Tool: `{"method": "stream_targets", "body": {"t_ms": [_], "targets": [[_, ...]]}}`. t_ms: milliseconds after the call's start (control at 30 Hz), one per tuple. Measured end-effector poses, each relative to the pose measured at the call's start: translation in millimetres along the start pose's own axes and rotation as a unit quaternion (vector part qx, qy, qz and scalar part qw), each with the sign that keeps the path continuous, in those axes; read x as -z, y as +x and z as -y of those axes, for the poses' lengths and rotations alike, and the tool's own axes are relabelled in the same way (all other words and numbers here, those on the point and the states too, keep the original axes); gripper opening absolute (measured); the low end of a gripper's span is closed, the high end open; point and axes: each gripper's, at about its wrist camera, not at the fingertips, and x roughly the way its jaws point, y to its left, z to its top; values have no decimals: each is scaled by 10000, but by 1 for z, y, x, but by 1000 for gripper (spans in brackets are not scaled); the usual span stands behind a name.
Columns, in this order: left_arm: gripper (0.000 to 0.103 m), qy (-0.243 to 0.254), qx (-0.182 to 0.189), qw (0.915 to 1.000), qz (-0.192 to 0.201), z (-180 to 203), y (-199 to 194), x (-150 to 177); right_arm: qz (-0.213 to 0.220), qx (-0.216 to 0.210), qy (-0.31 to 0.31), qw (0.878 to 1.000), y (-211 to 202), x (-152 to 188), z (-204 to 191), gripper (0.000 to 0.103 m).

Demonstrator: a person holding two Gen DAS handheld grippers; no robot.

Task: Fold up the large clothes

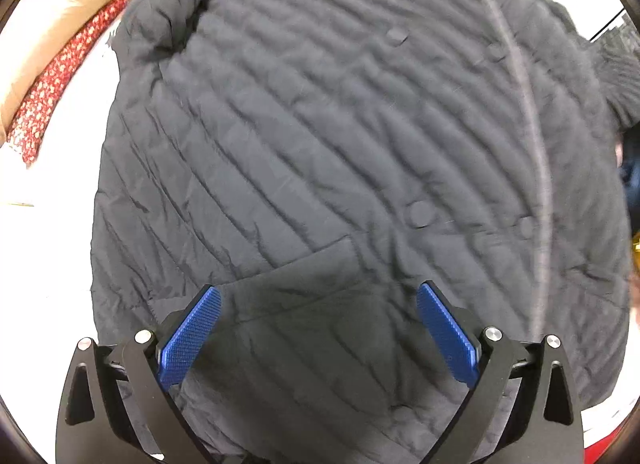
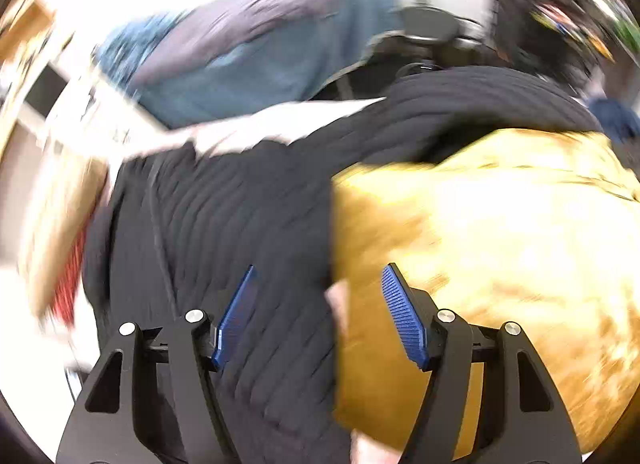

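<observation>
Quilted dark jacket [image 1: 320, 136], spread flat on the white surface [image 1: 52, 224], fills almost everything we see from the left wrist, its round snap buttons [image 1: 418, 214] running beside a long front seam. We hold the left gripper [image 1: 318, 328] pointing down over the jacket's pocket flap, blue pads wide apart with nothing between them. A red patterned cloth [image 1: 52, 92] and a tan one lie at the jacket's far left edge. From the blurred right wrist view, our right gripper [image 2: 316, 316] stands open and empty above the jacket, beside a mustard-yellow garment [image 2: 500, 248].
</observation>
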Motion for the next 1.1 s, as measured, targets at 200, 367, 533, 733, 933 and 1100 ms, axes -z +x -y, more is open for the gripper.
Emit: {"method": "stream_targets", "body": {"t_ms": [200,367,533,733,933,1100], "targets": [[96,263,89,9993,268,22,-31,-7,512,81,1152,9920,-1,-39,76,65],[96,344,184,9988,306,34,-47,-13,602,190,1969,9784,20,-65,123,65],[96,467,23,9981,391,38,-55,-3,718,145,2759,9584,41,-84,167,62],[96,455,-39,9981,419,33,-59,4,702,85,3293,9416,59,-99,196,44],[96,396,-5,9981,478,31,-64,6,805,177,3241,9424,53,-102,192,15],[96,384,63,9979,521,30,-64,7,1136,319,2448,9624,20,-118,149,10]]}}
